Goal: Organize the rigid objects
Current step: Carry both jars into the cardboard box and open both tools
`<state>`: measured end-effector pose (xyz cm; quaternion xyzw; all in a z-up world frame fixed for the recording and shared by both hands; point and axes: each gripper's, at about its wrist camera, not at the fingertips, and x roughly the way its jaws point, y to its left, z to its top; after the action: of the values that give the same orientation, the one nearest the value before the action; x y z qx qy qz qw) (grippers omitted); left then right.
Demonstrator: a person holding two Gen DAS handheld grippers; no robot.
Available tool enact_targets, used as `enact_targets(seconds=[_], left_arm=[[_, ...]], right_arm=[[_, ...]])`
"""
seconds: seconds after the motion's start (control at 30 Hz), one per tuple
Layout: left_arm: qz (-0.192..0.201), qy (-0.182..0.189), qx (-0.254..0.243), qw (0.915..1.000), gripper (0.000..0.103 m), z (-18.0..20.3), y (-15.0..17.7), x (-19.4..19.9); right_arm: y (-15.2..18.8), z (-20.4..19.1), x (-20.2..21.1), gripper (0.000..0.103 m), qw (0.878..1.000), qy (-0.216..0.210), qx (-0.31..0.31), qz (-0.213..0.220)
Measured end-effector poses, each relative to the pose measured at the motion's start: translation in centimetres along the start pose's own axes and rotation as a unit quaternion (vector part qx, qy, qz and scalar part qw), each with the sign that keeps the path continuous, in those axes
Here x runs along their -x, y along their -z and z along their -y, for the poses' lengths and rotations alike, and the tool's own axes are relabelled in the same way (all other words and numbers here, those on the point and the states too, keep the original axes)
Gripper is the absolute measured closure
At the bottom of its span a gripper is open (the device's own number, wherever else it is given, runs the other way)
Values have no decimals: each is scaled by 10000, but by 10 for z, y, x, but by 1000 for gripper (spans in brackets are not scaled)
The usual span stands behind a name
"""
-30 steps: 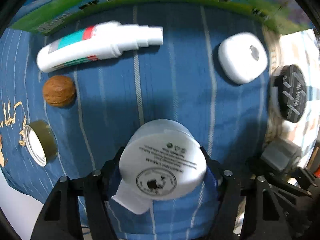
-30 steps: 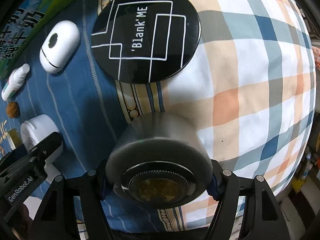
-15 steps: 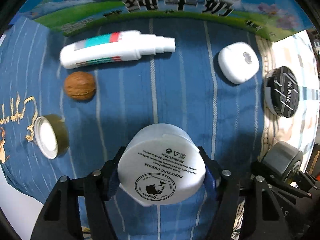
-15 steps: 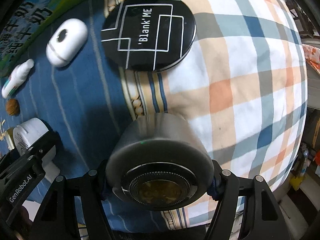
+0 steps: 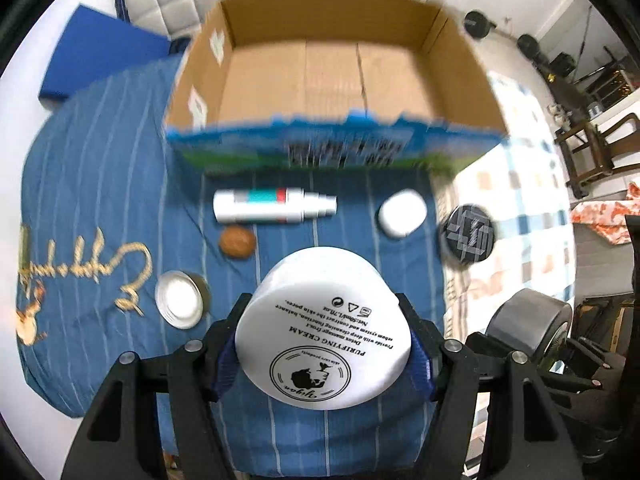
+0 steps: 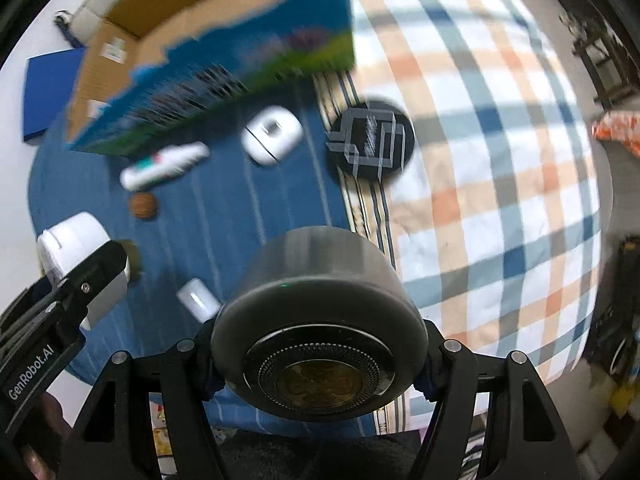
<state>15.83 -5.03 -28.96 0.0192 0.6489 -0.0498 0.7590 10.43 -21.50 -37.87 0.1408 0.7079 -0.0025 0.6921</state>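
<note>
My left gripper (image 5: 323, 344) is shut on a white cream jar (image 5: 322, 328) and holds it above the blue cloth. My right gripper (image 6: 318, 344) is shut on a dark grey round tin (image 6: 318, 316); it also shows at the right of the left wrist view (image 5: 528, 328). An open cardboard box (image 5: 332, 68) stands at the far side, its inside bare. On the cloth lie a white spray tube (image 5: 272, 207), a walnut (image 5: 237, 241), a small white case (image 5: 402, 213), a black round disc (image 5: 469, 237) and a metal lid (image 5: 181, 305).
The blue striped cloth (image 5: 100, 184) covers the left of the bed and a plaid sheet (image 6: 500, 168) the right. A small white piece (image 6: 197, 300) lies on the cloth near my right gripper. A blue pad (image 5: 96, 56) lies at the far left. Furniture stands at the right.
Both grippers have risen and pulled back with their jars. The open box has come into view and the items on the cloth look smaller and farther.
</note>
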Motion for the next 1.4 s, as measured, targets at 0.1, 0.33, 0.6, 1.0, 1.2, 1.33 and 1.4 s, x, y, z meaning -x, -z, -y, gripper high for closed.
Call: enact_targets(seconds=[0.1,0.33,0.6,1.0,1.2,1.33,1.4], left_arm=[[277,-14,-60,9996,38,3,-13,19],[744,70,9,9972,38,4,-57,65],[1036,154,276,9941,38,0,-138,79],[415,295,531,9973,38,-8,-253,3],[-107,461,679,9966,38,-21,-290,-50],[-493,505,779,9945,38,-29,-307,-89],[-676,561,854,9925,38,-33,-312,-107]], right_arm=[[-15,-12,39,30,9995,-88,226,222],[-72,-44,110,30,9946,-224,694,738],[-157,-62,136,30,9892,-160,965,1089],[-292,-85,67,30,9910,90,1071,803],[-335,-97,13,30,9920,296,1124,488],[-356,-103,-19,30,9917,460,1168,291],[-361,-106,-30,30,9910,532,1210,213]])
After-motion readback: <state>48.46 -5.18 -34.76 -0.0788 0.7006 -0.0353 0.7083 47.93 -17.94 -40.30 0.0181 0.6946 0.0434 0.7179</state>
